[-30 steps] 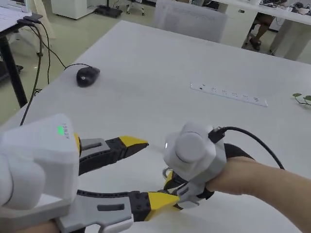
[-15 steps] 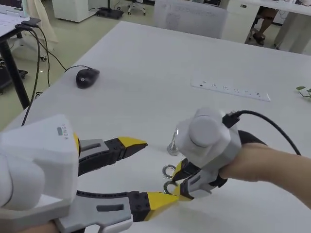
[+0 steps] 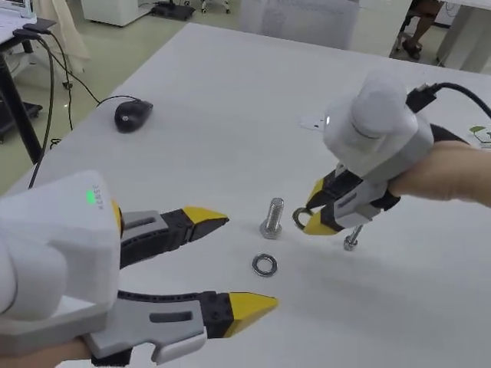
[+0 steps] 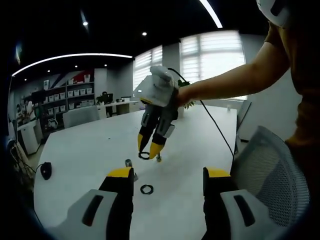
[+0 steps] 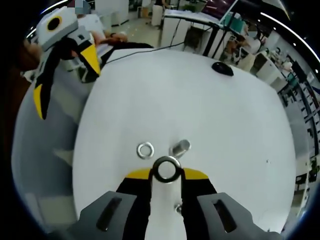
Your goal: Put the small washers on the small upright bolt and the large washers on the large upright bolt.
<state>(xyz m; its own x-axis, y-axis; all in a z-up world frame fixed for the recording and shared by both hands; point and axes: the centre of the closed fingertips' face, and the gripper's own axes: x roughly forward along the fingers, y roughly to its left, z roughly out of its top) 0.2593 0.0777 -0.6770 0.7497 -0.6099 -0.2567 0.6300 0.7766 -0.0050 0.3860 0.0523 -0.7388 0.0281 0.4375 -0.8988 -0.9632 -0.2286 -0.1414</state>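
My right gripper (image 3: 316,223) is shut on a metal washer (image 3: 299,218), held edge-on above the white table (image 3: 230,115). It hangs between the large upright bolt (image 3: 272,217) and the small upright bolt (image 3: 351,239). In the right gripper view the washer (image 5: 166,169) sits in the yellow tips, above the large bolt (image 5: 180,148). A second washer (image 3: 265,265) lies flat in front of the large bolt. My left gripper (image 3: 234,261) is open and empty, low at the near left. Its view shows the right gripper (image 4: 150,147) and the loose washer (image 4: 146,189).
A black mouse (image 3: 133,114) with its cable lies at the far left of the table. A white power strip (image 3: 314,121) lies at the back, partly behind the right gripper. An office chair (image 4: 270,170) stands at the table's near side.
My right gripper has risen off the table with the washer and moved up and right, uncovering both bolts. The left gripper has stayed open in place.
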